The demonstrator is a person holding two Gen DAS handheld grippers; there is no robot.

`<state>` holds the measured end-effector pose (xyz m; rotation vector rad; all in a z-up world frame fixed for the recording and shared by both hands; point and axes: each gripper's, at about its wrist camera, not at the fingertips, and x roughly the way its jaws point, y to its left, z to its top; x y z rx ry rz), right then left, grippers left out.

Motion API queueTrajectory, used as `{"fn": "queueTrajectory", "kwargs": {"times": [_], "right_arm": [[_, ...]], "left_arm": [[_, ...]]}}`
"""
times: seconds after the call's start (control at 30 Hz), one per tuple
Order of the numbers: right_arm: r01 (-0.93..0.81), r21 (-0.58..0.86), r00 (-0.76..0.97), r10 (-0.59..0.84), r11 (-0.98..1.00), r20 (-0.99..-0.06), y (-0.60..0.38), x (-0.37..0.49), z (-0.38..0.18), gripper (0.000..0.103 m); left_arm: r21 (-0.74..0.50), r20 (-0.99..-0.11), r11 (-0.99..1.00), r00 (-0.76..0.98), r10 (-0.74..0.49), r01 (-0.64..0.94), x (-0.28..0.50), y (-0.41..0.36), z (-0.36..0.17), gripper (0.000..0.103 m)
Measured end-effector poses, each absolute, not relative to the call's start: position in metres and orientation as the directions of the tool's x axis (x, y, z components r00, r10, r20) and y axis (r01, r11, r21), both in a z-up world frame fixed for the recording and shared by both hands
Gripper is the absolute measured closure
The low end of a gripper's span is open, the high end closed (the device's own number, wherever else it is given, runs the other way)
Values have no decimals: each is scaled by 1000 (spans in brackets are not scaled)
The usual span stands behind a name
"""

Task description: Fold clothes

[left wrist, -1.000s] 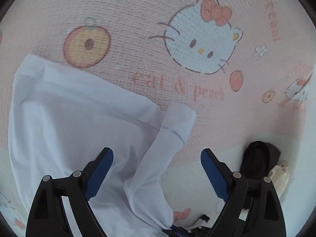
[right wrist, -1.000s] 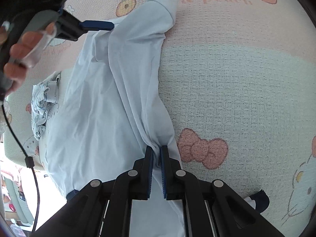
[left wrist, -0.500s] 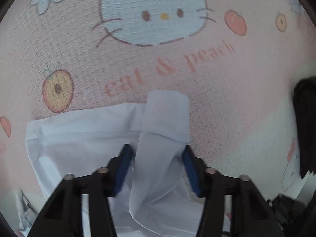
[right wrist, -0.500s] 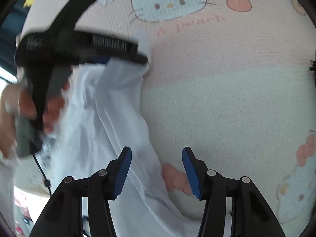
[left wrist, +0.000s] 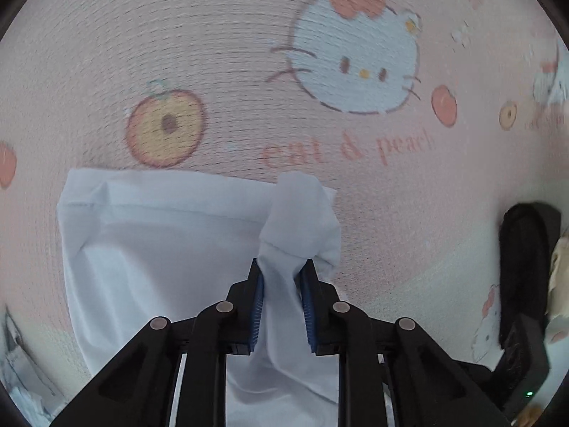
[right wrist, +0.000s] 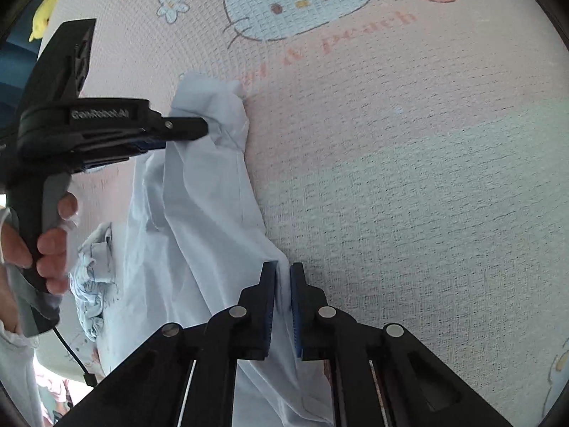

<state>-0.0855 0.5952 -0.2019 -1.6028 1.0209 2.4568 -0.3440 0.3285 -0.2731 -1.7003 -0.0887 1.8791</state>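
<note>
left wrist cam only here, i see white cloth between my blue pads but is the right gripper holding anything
Observer: Yes. The right gripper is shut on the same white shirt, pinching its long folded edge.
Operator: where is my left gripper relative to that one
Observer: In the right wrist view the left gripper comes in from the left side, gripping the bunched far end of the shirt, up by the pink lettering on the blanket.
Operator: anything beside the shirt i can't see
Observer: A crumpled pale printed garment lies left of the shirt, just below the hand on the left gripper's handle.
</note>
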Motion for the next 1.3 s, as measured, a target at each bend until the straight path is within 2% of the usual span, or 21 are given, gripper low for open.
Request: {"fn": "queueTrajectory", "kwargs": {"times": [0.33,0.6,0.7,0.73,0.77,0.83,0.87,0.9,0.93,1.0,1.1,1.23,1.3], "right_arm": [[-283,372,-387,-250,-884,-888,569,-97,-188,96],[-253,323,-349,-225,-912,-910,535,-104,-197,97],[-255,315,-336,-222,-914,-915,519,-109,-203,96],[-249,308,-339,-215,-918,-916,517,-109,-203,96],[-241,299,-346,-206,-923,-915,516,-99,-200,96],[-229,294,-368,-197,-928,-909,515,-96,-194,94],[-228,298,-381,-197,-927,-903,518,-96,-189,91],[-227,302,-394,-197,-926,-898,520,-96,-185,80],[-225,306,-407,-196,-925,-892,522,-96,-180,64],[-263,384,-466,-232,-885,-854,539,-97,-172,50],[-331,508,-531,-288,-795,-797,568,-102,-161,50],[-336,526,-545,-294,-781,-785,583,-134,-154,50],[-335,544,-537,-318,-769,-781,582,-160,-168,50]], "left_arm": [[-513,-855,-839,24,518,-178,-351,267,-306,86],[-429,-901,-878,27,433,-211,-347,290,-318,86],[-448,-893,-870,53,447,-205,-347,294,-307,85],[-488,-872,-852,70,484,-189,-348,294,-302,85],[-535,-845,-827,85,528,-173,-350,294,-297,82],[-620,-785,-772,111,610,-140,-355,293,-287,60],[-644,-765,-754,113,634,-130,-356,292,-284,34],[-665,-746,-737,112,656,-121,-358,292,-280,19],[-674,-738,-729,100,667,-120,-357,294,-278,19],[-663,-748,-739,84,658,-118,-355,298,-278,19],[-644,-765,-759,88,638,-99,-352,316,-295,19],[-643,-765,-759,64,640,-103,-351,304,-305,19],[-635,-771,-763,48,635,-121,-350,305,-309,19]]}}
